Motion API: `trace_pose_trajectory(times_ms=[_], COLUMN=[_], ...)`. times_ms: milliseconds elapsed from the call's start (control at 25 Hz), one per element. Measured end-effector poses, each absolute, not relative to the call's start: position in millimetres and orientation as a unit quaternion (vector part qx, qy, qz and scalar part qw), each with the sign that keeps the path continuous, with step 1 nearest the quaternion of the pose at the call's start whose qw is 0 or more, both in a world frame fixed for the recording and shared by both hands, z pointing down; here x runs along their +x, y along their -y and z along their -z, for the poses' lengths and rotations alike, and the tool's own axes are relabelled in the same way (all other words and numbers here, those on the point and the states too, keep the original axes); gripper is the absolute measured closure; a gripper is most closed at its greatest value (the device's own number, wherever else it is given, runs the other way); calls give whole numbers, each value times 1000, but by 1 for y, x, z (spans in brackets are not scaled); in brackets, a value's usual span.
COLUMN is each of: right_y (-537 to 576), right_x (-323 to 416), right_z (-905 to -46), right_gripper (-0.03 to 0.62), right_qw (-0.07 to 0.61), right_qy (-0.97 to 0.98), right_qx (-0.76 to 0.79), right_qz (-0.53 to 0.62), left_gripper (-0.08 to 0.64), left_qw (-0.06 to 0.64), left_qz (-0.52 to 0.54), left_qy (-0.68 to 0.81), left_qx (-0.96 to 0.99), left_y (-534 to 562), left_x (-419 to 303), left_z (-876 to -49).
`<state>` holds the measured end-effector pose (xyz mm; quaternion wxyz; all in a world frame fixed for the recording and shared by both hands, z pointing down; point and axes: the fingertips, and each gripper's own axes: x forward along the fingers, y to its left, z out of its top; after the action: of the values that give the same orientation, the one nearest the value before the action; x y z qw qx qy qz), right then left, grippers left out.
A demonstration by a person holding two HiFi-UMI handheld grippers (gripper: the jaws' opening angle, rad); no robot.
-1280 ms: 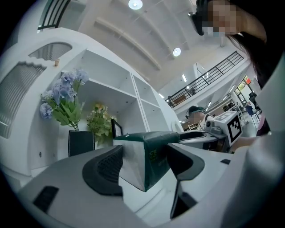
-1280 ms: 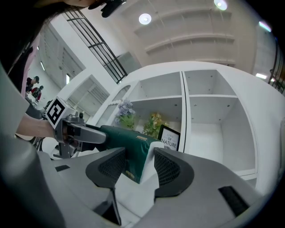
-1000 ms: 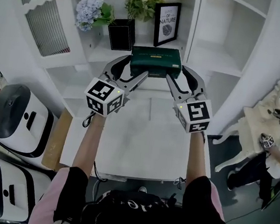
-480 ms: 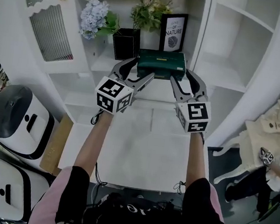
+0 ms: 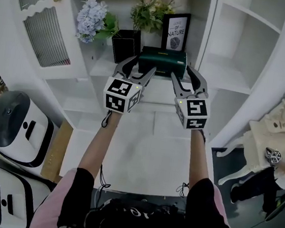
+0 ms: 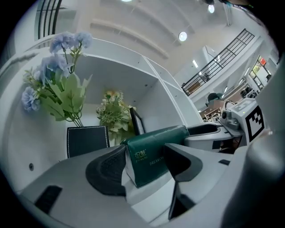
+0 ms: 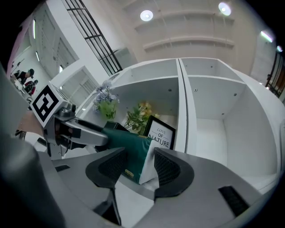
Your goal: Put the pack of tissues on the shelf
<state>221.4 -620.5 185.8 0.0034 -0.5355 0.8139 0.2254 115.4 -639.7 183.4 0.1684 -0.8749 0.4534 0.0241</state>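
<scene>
We have carried the pack of tissues (image 5: 162,62) forward over the last second. A moment ago it hung at the front edge of the shelf (image 5: 161,91), and now it sits further into the bay. It is just in front of the framed print (image 5: 175,32), with the black planter (image 5: 126,45) just beside its left end. Our arms are stretched out further over the white table (image 5: 143,152) than they were.

Both grippers have the pack, one at each end. In the left gripper view, the left gripper (image 6: 144,165) has the pack's left end between its fingers. One pad lies against the white end face and the other finger crosses the green side. These fingers are closing at this moment, tightening on the soft pack. In the right gripper view, the right gripper (image 7: 139,168) is clenched on the other end, with the white end face against one pad and the green wrapper against the other.

We cannot tell whether the underside of the pack touches the shelf board yet, because the gripper bodies hide that line. We judge the carry to be nearly done: the pack is over the right spot and level. What remains, as we read it, is to lower it, let both pairs of fingers go, and draw back without nudging the print or the planter.
</scene>
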Motion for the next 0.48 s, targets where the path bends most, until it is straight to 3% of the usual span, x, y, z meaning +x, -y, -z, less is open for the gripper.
trace_pose_trajectory(times_ms=[480], right_y=[624], right_x=[220], right_z=[-193], right_gripper=[367], right_qw=[5], right_qy=[-827], right_qx=[-528], right_qz=[-193], left_gripper=[279], left_qw=[220], left_qz=[26], left_qy=[-444], left_qx=[-868], left_y=[633], left_x=[119], left_z=[-192])
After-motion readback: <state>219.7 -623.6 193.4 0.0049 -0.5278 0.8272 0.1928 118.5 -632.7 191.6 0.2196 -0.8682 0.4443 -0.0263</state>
